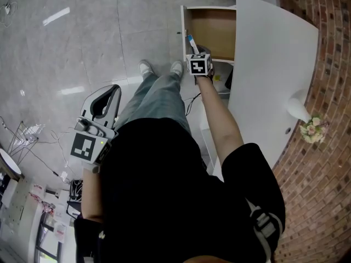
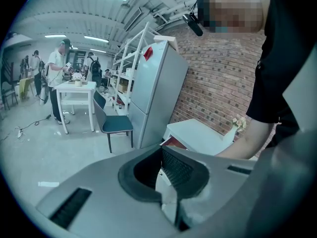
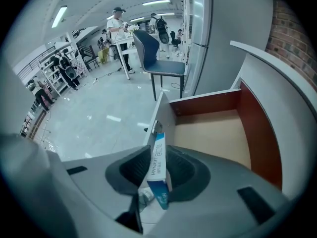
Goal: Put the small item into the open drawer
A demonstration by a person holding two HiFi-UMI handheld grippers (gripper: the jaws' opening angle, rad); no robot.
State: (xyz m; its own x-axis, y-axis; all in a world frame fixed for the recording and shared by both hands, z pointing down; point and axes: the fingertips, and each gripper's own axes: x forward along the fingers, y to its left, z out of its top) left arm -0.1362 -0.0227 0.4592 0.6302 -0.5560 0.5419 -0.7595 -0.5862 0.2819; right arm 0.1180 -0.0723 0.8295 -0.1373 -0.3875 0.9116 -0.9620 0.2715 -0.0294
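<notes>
1. Small item (image 3: pixel 157 160): a slim blue-and-white box, clamped upright between the jaws of the right hand-held gripper (image 3: pixel 158 175) and held just over the front edge of the open drawer (image 3: pixel 218 133).
2. Drawer: stood pulled out beneath the white worktop (image 1: pixel 274 59); its wooden floor looked bare.
3. Left hand-held gripper (image 2: pixel 161 185): jaws together with nothing between them, low at the person's side, well apart from the drawer.
4. Step in hand: carrying the box in; it was not yet released.
5. Next move called for: advance past the front panel, lower toward the drawer floor, then part the jaws.
</notes>
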